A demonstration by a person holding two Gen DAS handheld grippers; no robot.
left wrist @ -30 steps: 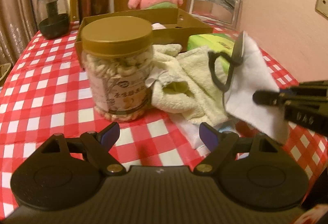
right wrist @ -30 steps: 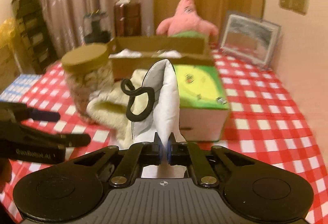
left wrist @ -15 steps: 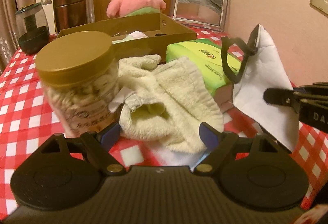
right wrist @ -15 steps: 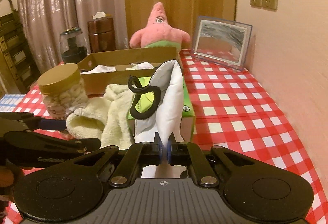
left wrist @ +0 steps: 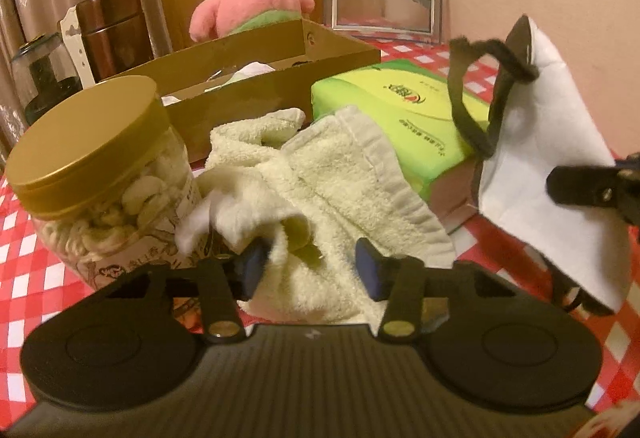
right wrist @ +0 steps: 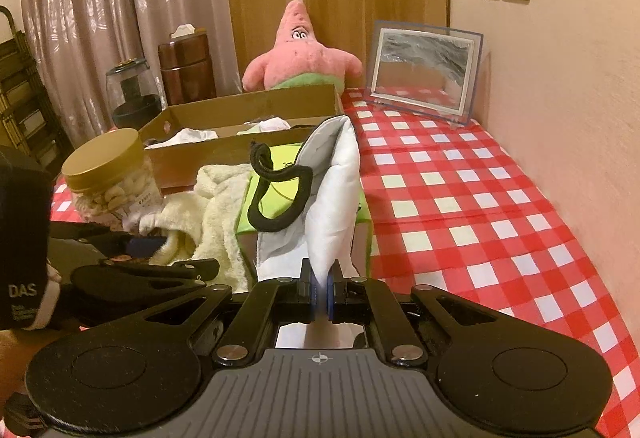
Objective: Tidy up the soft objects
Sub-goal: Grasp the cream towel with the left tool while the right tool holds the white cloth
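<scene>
Sorting looks partly done: the shallow brown cardboard box (right wrist: pixel 240 125) near the far edge of the red-and-white checked table (right wrist: pixel 460 205) already holds a few white cloth items, though I cannot tell which. The right gripper (right wrist: pixel 320 292) is clamped on the lower edge of a white fabric mask with black ear loops (right wrist: pixel 336 193), held above the green tissue pack (left wrist: pixel 404 113). The left gripper (left wrist: pixel 310 270) is closing its jaws around a fold of the crumpled cream terry towel (left wrist: pixel 320 173), beside the gold-lidded clear plastic jar (left wrist: pixel 96 173). Both cloths remain outside the box.
</scene>
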